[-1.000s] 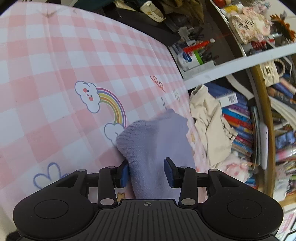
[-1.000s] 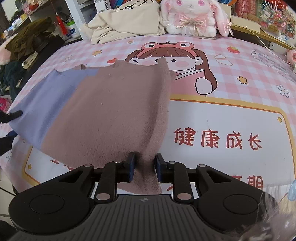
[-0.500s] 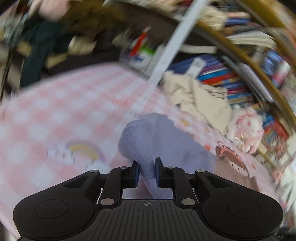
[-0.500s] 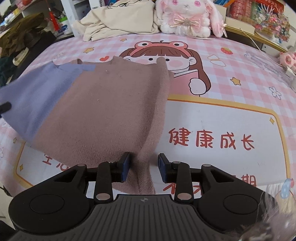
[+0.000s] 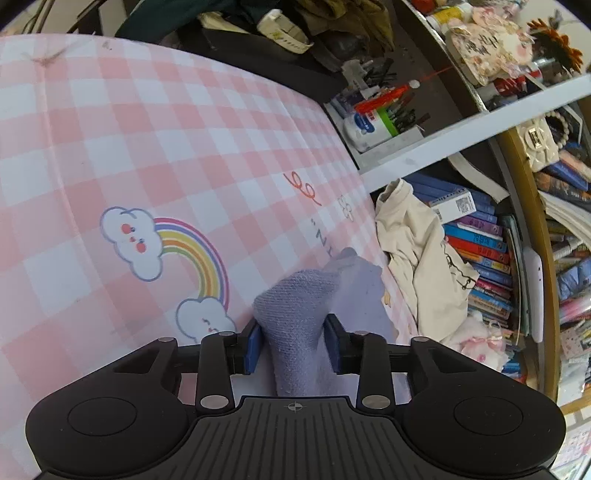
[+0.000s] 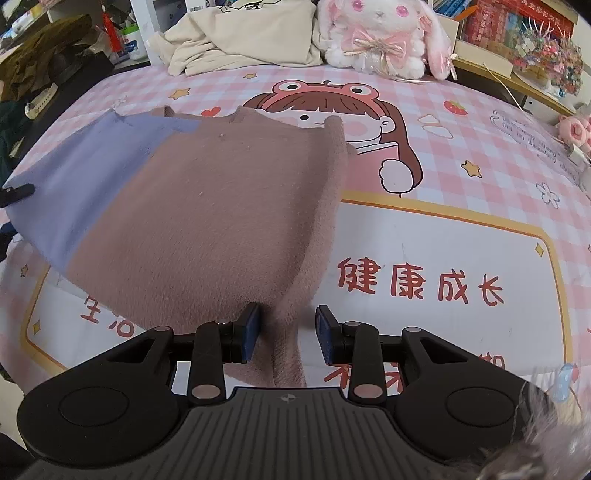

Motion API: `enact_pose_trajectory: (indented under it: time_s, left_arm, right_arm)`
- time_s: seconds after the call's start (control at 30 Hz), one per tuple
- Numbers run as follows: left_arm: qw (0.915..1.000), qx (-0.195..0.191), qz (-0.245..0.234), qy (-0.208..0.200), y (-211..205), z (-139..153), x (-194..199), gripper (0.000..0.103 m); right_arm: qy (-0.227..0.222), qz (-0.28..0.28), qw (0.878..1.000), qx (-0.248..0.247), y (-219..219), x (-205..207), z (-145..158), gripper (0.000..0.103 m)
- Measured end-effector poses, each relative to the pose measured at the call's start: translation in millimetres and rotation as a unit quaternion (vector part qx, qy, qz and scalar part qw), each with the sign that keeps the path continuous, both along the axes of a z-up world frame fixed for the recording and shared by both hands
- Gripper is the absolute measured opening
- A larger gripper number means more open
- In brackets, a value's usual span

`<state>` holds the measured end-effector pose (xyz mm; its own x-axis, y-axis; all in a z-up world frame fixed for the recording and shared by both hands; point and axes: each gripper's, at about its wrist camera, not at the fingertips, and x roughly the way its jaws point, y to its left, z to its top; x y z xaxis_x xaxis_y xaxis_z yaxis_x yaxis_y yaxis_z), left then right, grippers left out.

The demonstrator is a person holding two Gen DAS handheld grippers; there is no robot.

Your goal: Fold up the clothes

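Left tongs (image 5: 291, 345) opening around sweater (image 6: 207, 221), mat (image 6: 461, 236) reads 健康成长

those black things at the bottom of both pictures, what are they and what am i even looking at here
They are two handheld grippers, one in each of a person's hands, each with a camera looking forward along its two fingers. So one picture is the left gripper's view and the other is the right gripper's. Below is a pink checked bed sheet with cartoon prints. On it lies a fuzzy garment, its lilac part between the left fingers, which are opening, and its brown part between the right ones, which stand apart and do not clamp it. A cream garment and a plush bunny sit at the far edge.
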<state>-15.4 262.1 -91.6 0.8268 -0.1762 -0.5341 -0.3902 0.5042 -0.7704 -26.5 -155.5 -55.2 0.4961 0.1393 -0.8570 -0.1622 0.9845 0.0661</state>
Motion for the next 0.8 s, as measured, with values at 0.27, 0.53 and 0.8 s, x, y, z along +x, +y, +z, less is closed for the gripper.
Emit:
enact_pose_trajectory:
  time_s: [0.27,0.53,0.8]
  left_arm:
    - [0.9669,0.208,-0.119,-0.087,-41.9,62.8,-17.8,0.014]
    - [0.9579,0.256,-0.129,-0.012,-41.3,50.3,-3.2,0.019]
    - [0.9791,0.18,-0.089,0.03,-19.8,25.7,0.3,0.051]
  right_arm:
    - [0.001,0.001,1.0,-0.006,2.1,4.2,0.5,0.03]
    - [0.009,-0.003,1.0,0.009,-2.1,6.7,0.1,0.03]
    - [0.009,0.01,1.0,0.005,-1.6,8.0,0.2,0.03]
